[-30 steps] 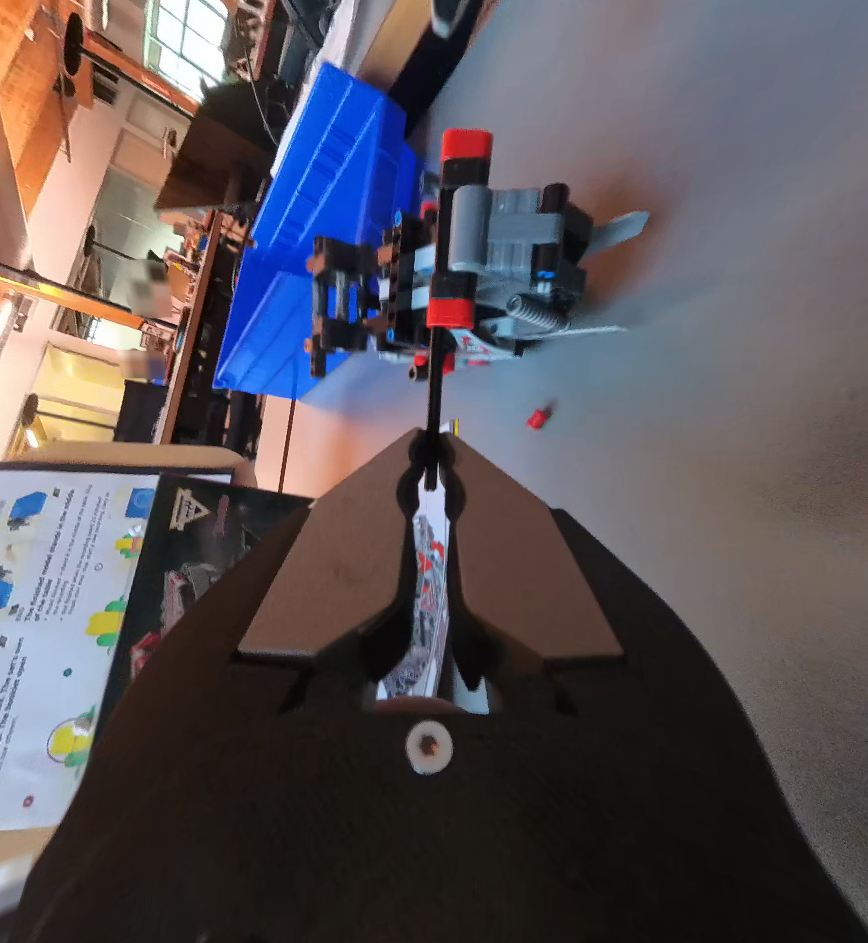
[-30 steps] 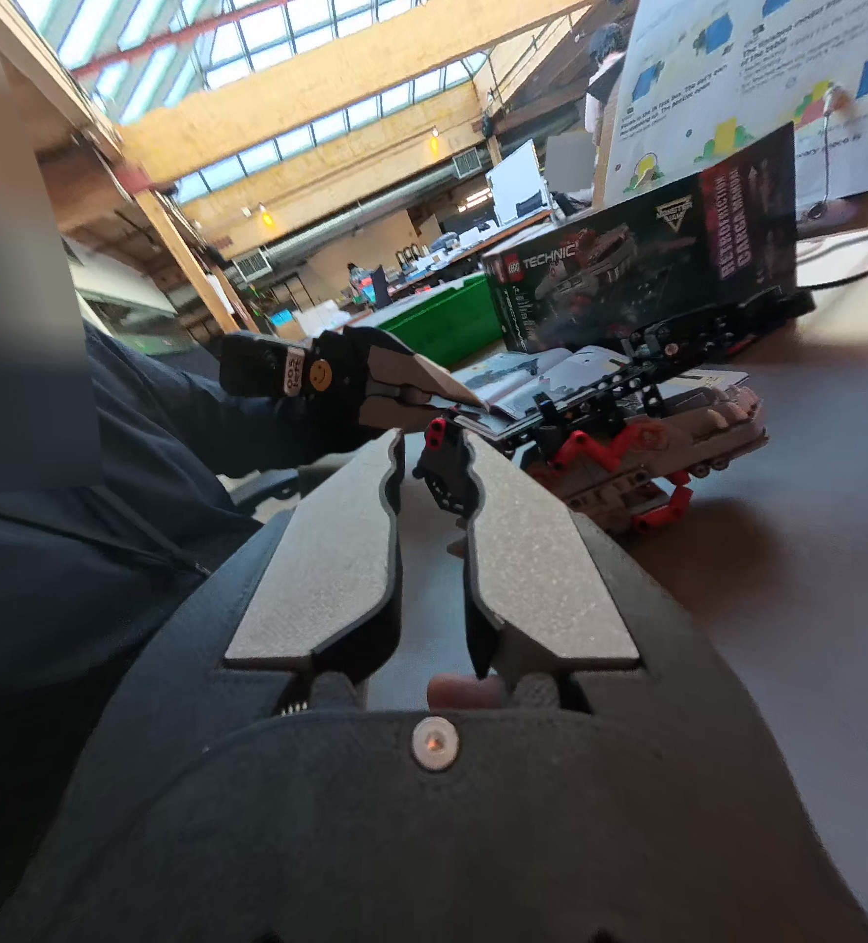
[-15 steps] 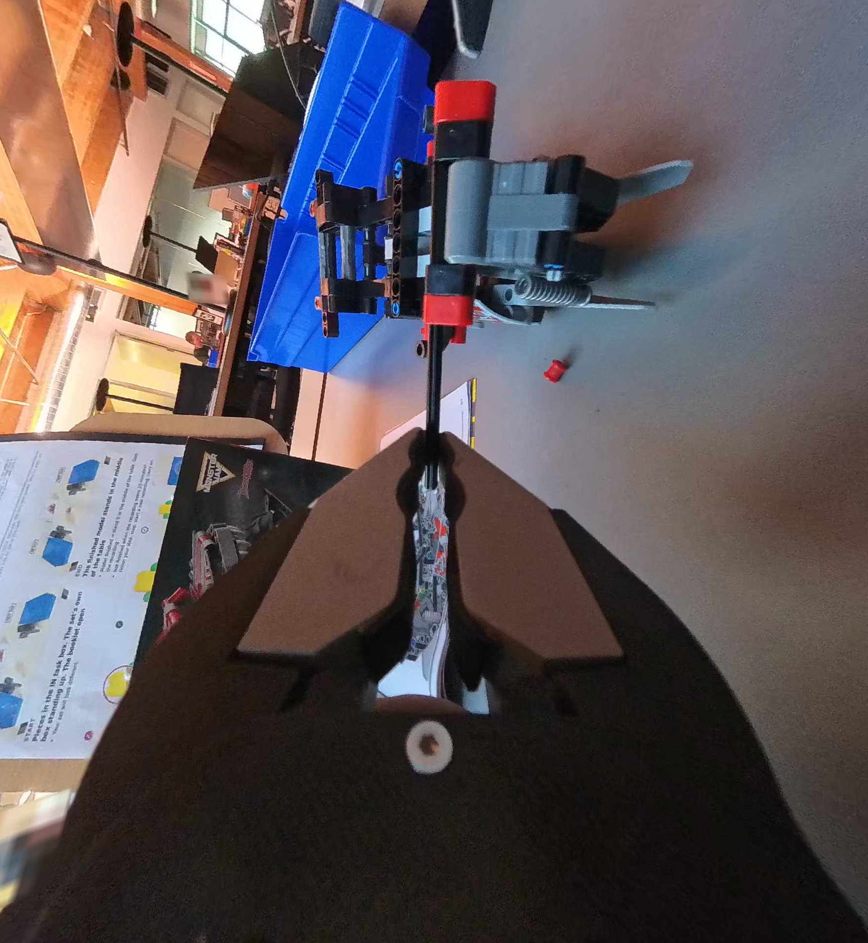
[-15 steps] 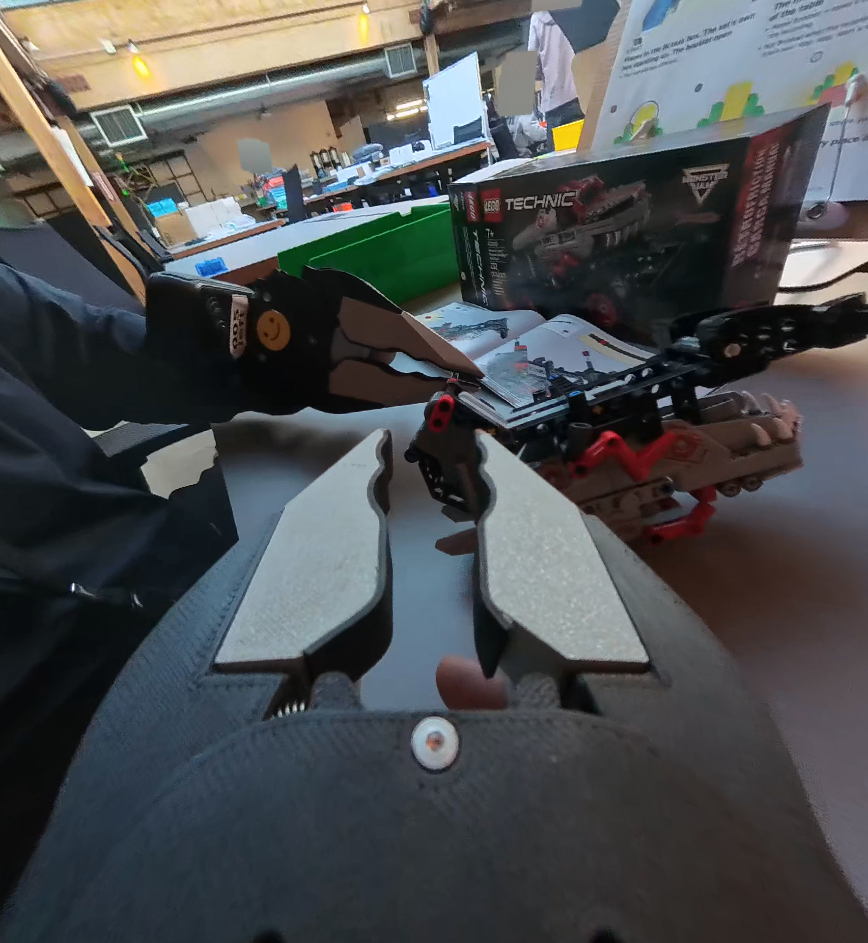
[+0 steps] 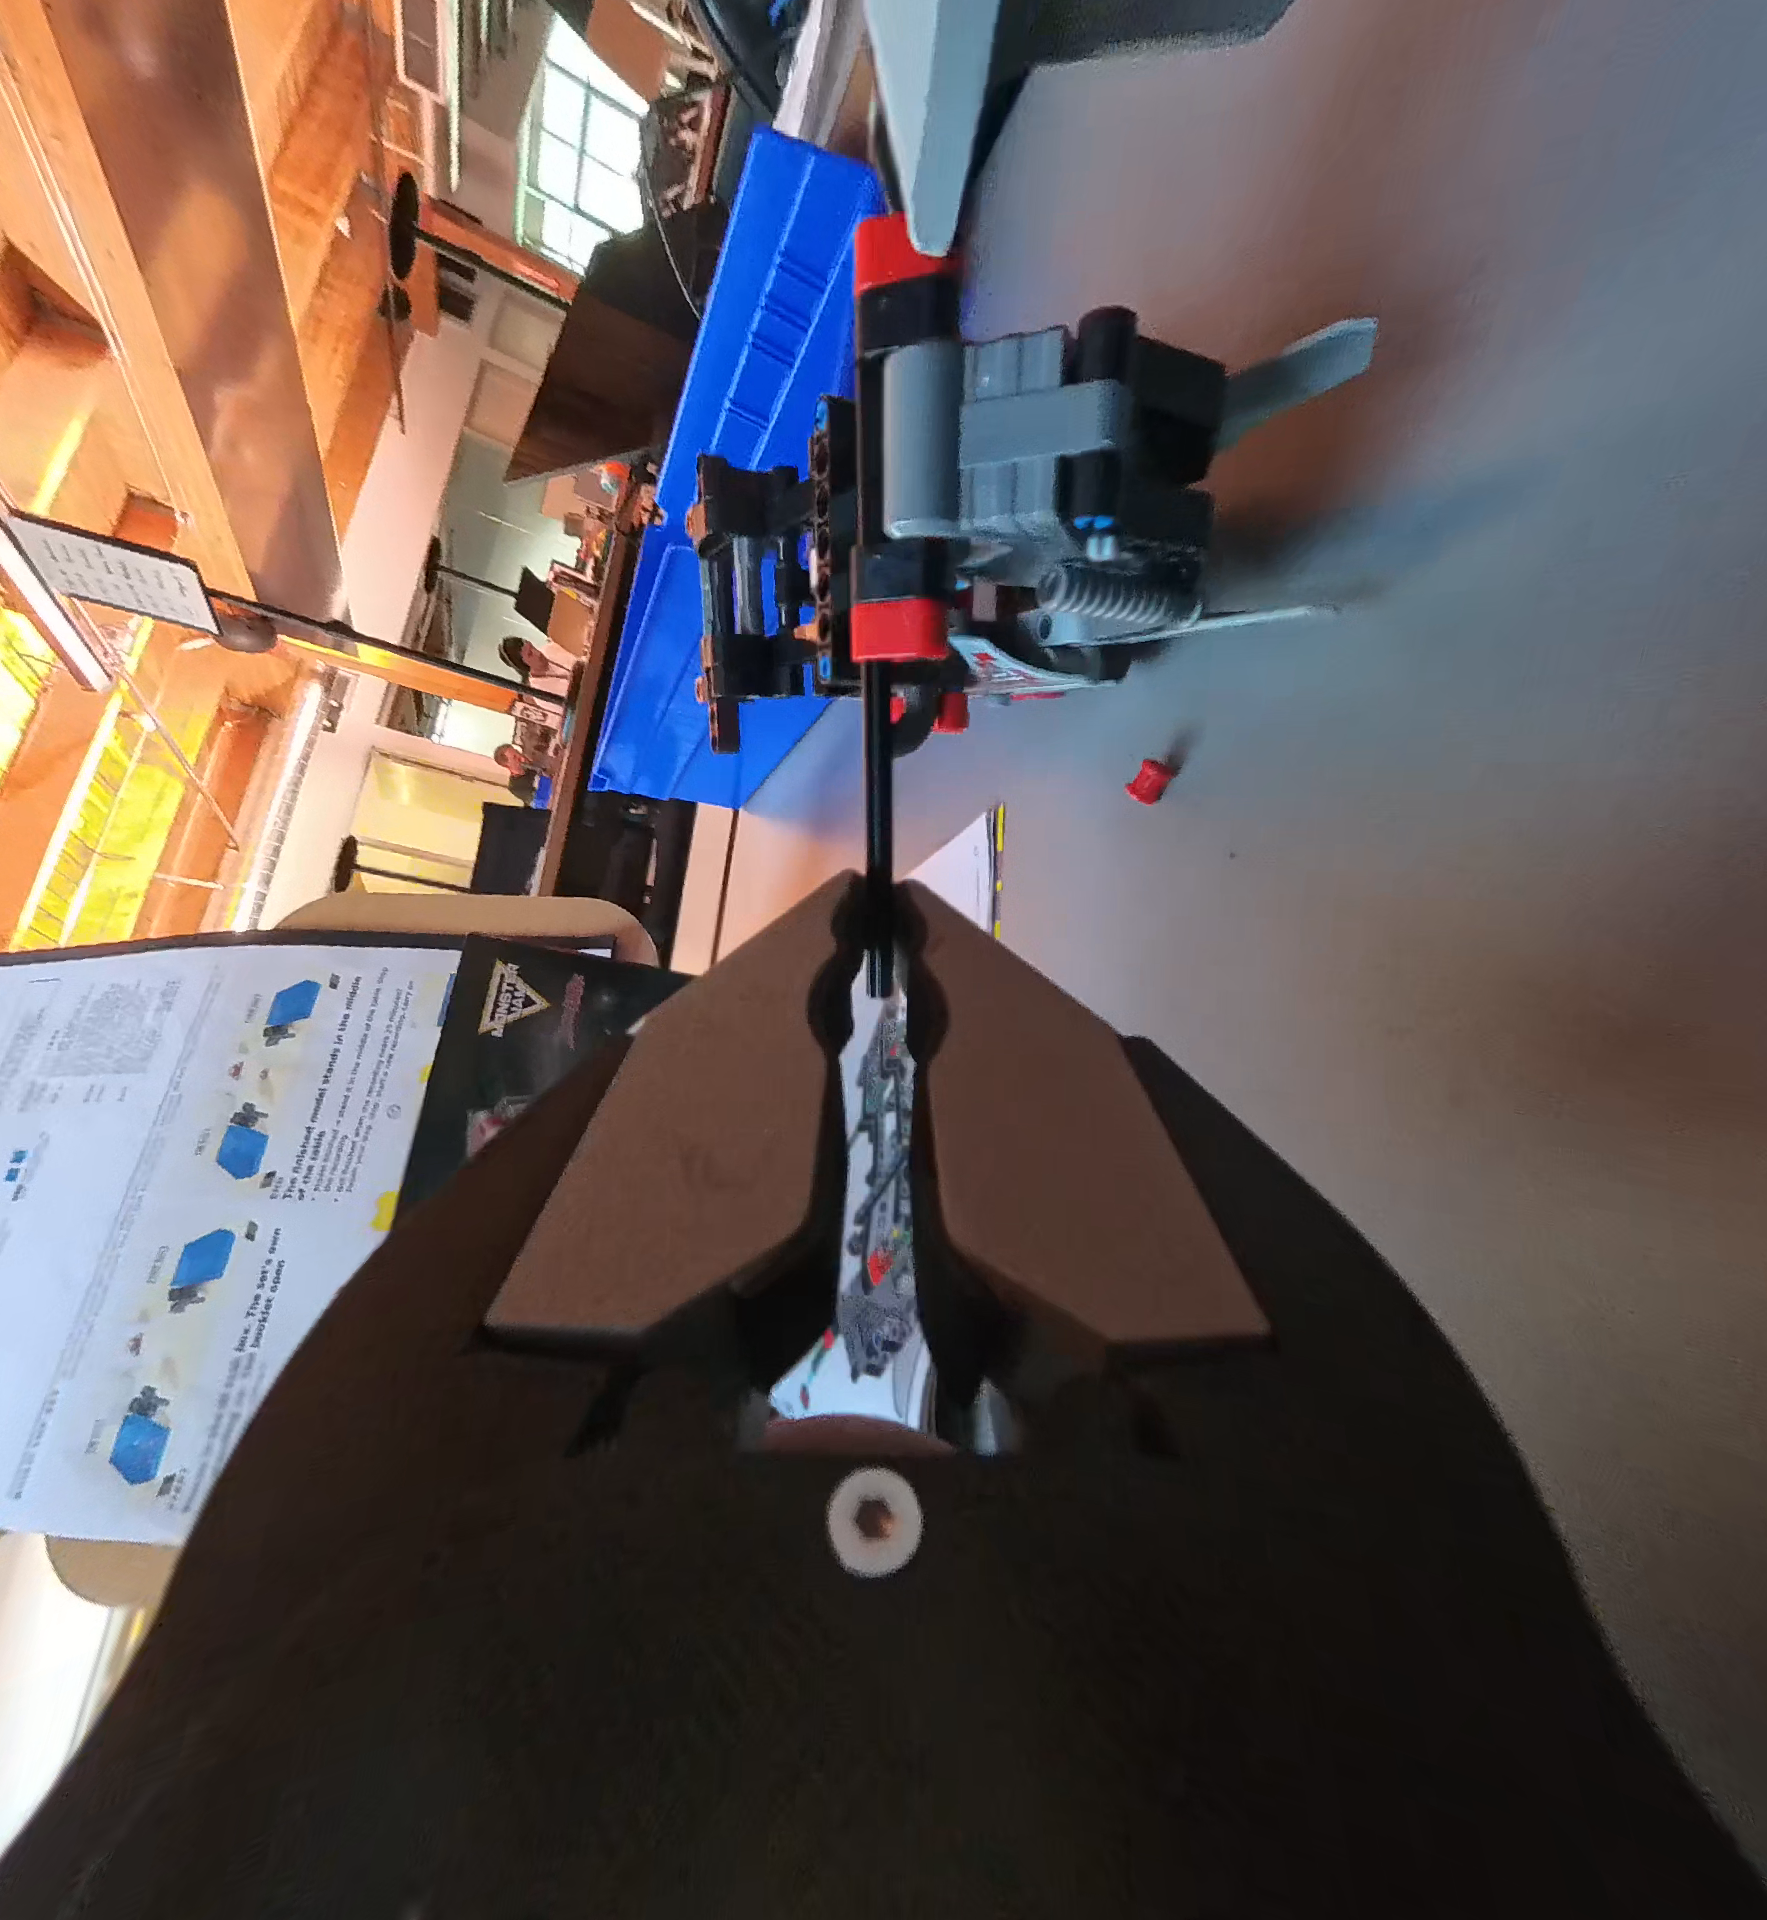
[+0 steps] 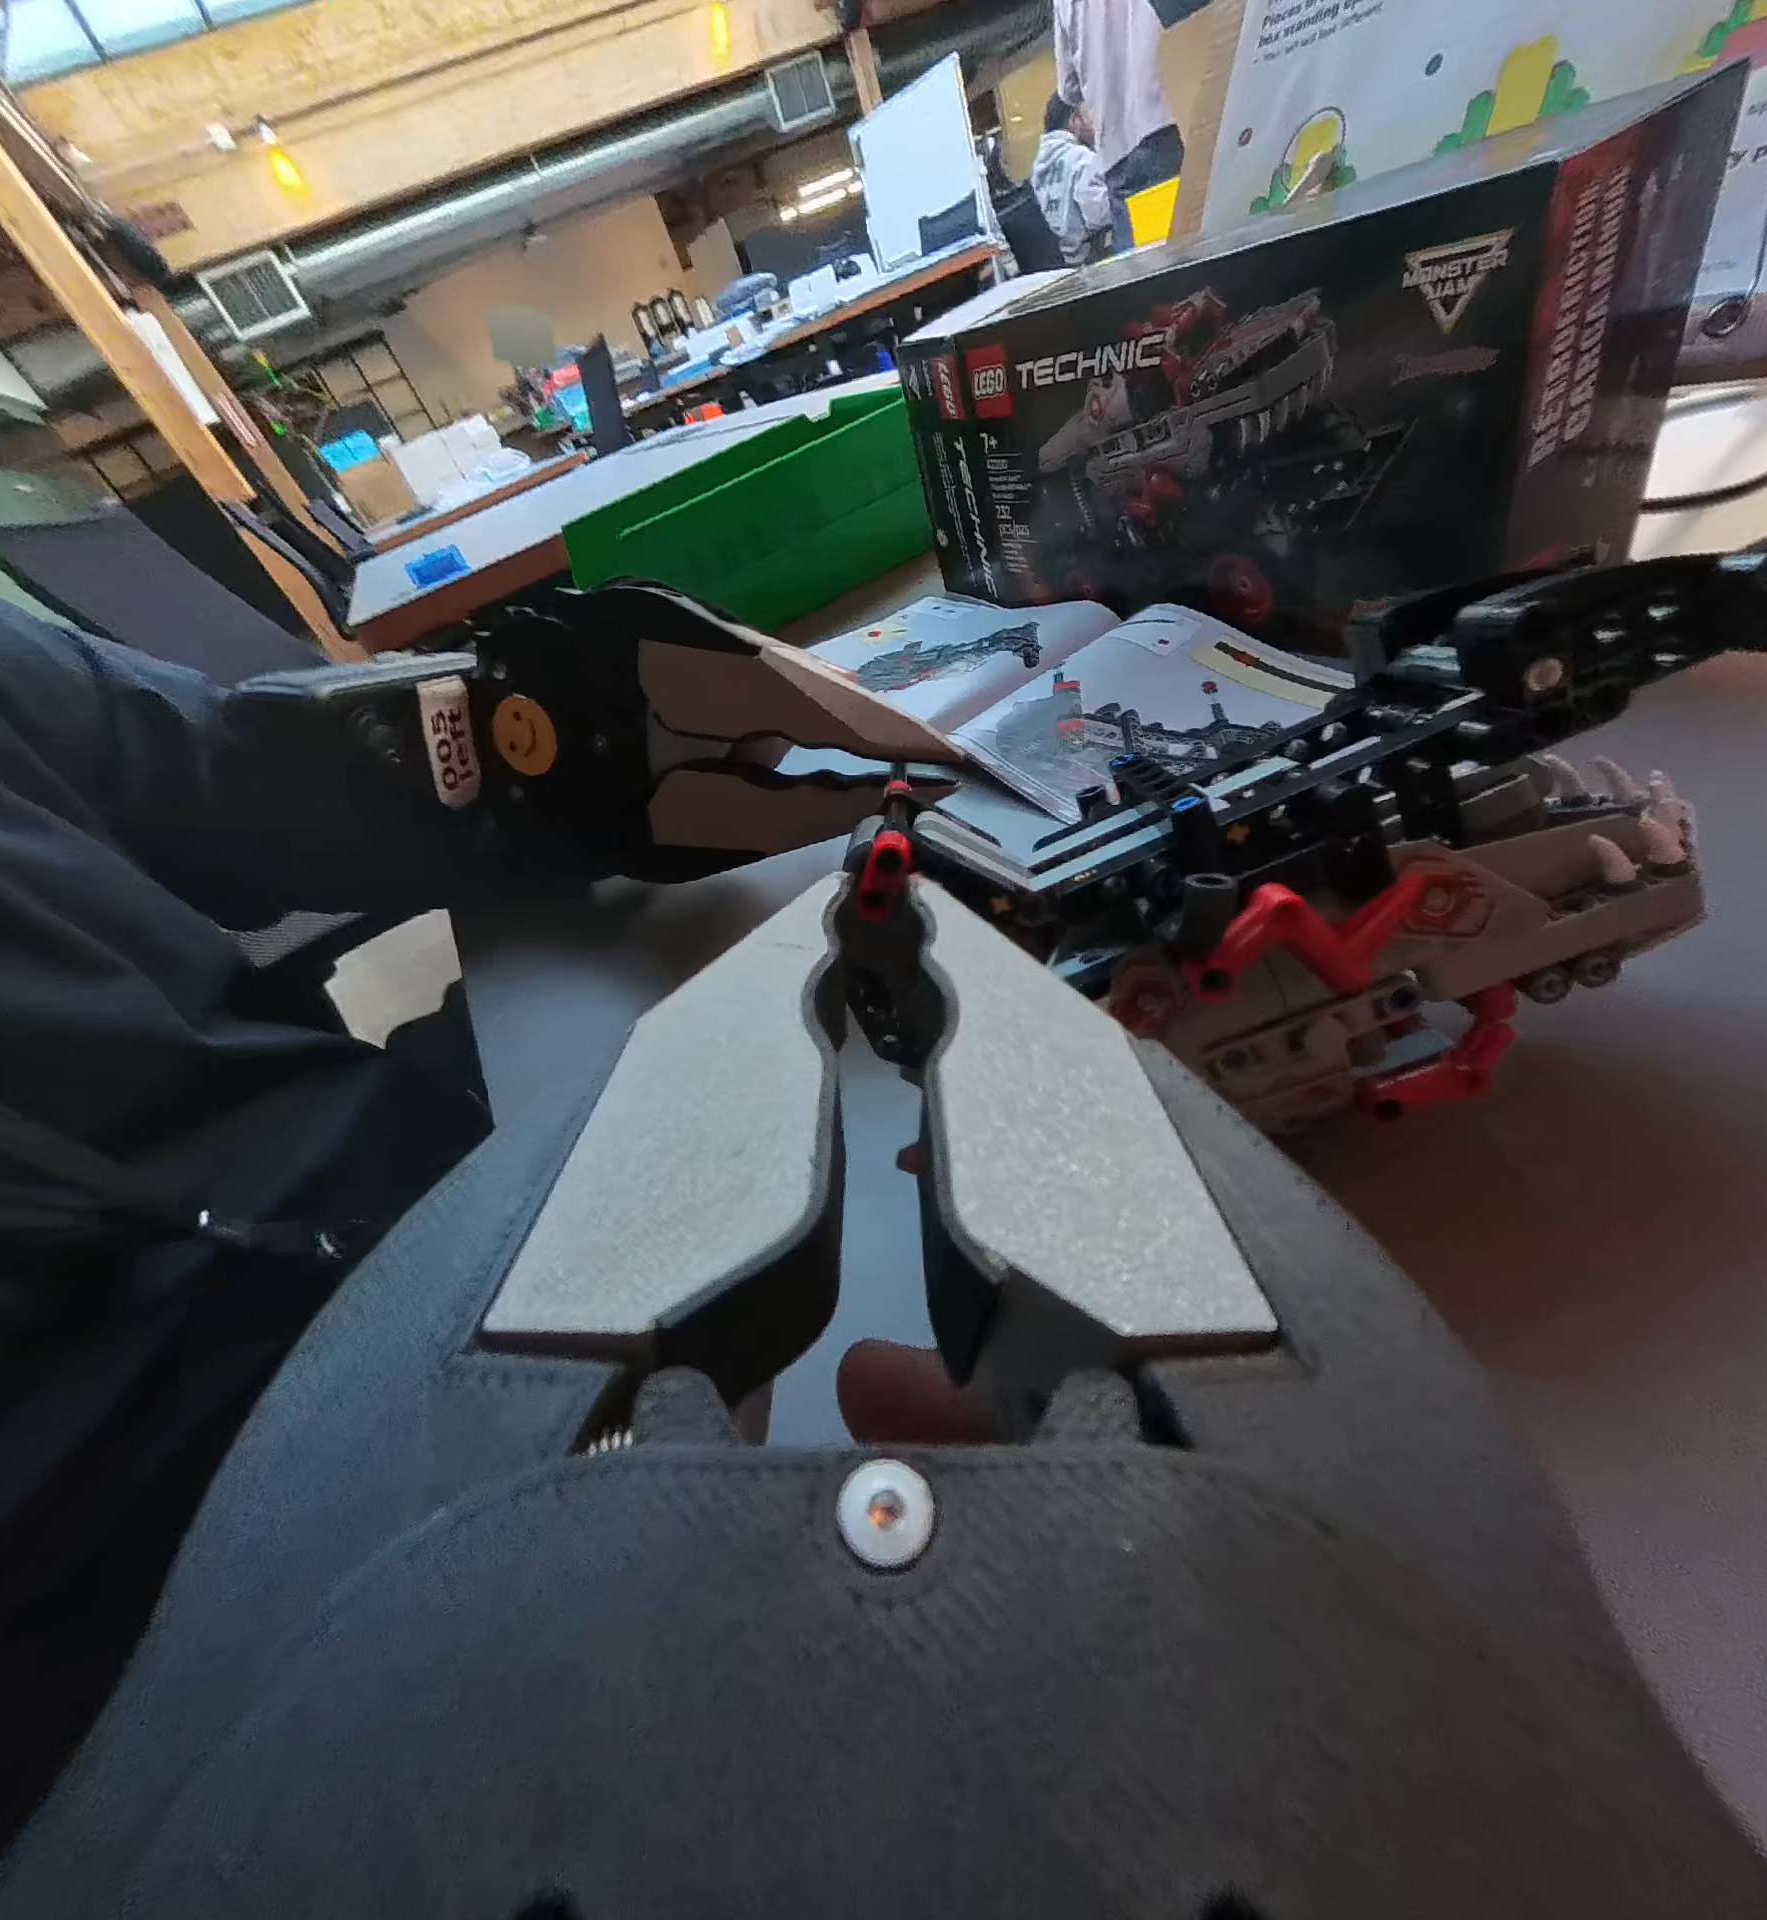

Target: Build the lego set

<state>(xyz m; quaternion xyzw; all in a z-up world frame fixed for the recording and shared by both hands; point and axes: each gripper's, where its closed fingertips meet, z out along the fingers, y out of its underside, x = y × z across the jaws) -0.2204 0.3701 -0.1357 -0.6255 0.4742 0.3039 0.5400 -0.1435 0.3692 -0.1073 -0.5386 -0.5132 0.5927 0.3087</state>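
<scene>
The left gripper [image 5: 877, 914] fingers are closed on a thin black axle [image 5: 875, 790] entering the lego model [image 6: 1326, 935], whose black end the right gripper [image 6: 884, 914] fingers clamp.

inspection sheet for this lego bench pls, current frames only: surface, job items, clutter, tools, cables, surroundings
Surface: grey tabletop, mostly bare.
Job's things: part-built model on the table; thin black axle running into its red-capped end; open instruction booklet; set box behind it.
Clutter: one loose red piece on the table beside the model.
Grippers: left tool shut on the axle; right tool shut on the model's black end piece.
Cables: a dark cable behind the box.
Surroundings: blue bin, green bin, printed instruction sheet, open workshop with other benches.
</scene>
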